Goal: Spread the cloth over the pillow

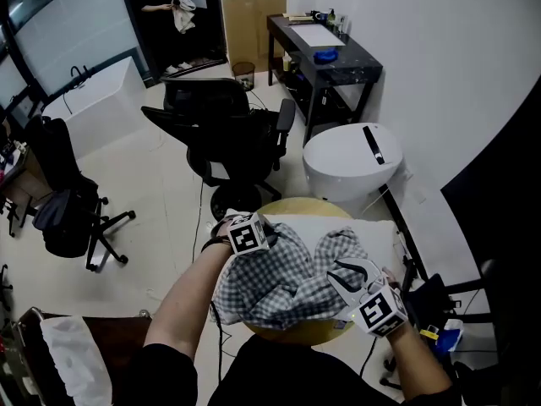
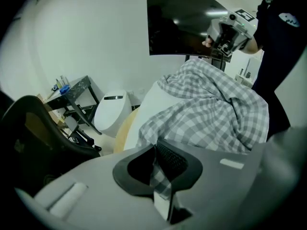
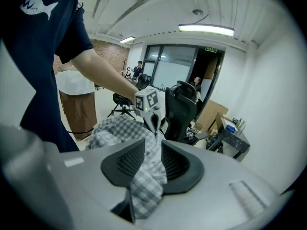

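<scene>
1. Beyond your work stands a black office chair (image 1: 224, 125), and to its right a white rounded unit (image 1: 351, 163) sits on the floor. A dark desk by the wall (image 1: 325, 57) is further back.
2. Right in front of you is the round wooden desk (image 1: 296, 206). Only its tan rim shows, at the far edge and again at the near edge.
3. The white pillow (image 1: 376, 231) lies on that round desk. Its far edge and right end are bare, and the rest is under fabric.
4. The checked cloth (image 1: 279, 282) lies on top of the pillow in a rumpled heap, with folds and ridges rather than a flat sheet. It covers the near and middle part of the pillow and hangs a little over the near edge of the round desk.
5. Your left tongs (image 2: 157, 166) are at the left end of the heap, pointing down into it. They are clamped tight on a thin strip of the cloth's edge, which runs down between the two pads.
6. Your right tongs (image 3: 152, 157) are at the right, near end of the heap. Their pads stand partly apart, with a thicker fold of the cloth gripped between them and its end hanging below.
</scene>
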Action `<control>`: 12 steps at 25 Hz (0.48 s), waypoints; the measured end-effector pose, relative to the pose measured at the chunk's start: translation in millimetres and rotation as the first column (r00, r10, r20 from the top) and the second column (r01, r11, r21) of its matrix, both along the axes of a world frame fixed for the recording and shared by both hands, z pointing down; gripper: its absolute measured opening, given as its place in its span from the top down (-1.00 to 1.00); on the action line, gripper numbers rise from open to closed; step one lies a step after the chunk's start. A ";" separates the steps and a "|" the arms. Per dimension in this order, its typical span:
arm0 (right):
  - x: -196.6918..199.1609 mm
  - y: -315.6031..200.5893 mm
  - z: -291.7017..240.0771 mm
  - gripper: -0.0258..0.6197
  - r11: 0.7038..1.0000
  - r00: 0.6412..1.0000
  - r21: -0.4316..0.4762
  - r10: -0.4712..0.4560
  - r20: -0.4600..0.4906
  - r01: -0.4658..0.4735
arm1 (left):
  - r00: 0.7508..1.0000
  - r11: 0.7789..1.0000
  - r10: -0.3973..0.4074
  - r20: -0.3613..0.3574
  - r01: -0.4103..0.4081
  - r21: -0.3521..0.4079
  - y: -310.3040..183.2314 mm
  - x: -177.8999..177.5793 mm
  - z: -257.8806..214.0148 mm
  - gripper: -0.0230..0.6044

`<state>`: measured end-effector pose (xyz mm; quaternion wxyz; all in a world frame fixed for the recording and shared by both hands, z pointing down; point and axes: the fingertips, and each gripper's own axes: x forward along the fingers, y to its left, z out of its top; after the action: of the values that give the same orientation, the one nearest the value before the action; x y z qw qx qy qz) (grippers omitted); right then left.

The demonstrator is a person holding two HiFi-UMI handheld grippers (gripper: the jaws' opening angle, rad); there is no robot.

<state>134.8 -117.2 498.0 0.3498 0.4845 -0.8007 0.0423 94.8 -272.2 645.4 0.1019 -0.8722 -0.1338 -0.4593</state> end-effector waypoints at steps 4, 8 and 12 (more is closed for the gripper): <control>28.6 -23.2 12.8 0.50 0.999 0.999 -0.036 0.029 -0.025 -0.030 | 0.996 0.997 0.030 -0.082 -0.024 0.068 5.7 -6.9 -29.8 0.92; 55.4 -41.2 30.2 0.43 0.995 0.996 -0.096 0.012 -0.090 -0.020 | 0.989 0.992 0.034 -0.141 -0.017 0.121 8.3 -20.2 -57.8 0.92; 62.3 -52.2 55.6 0.32 0.979 0.994 -0.203 -0.053 -0.097 0.033 | 0.981 0.988 0.028 -0.191 0.002 0.156 13.7 -33.6 -79.5 0.92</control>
<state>197.0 -169.4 553.6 0.4381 0.4309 -0.7837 0.0905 61.2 -258.5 565.8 0.1849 -0.9010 -0.0930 -0.3813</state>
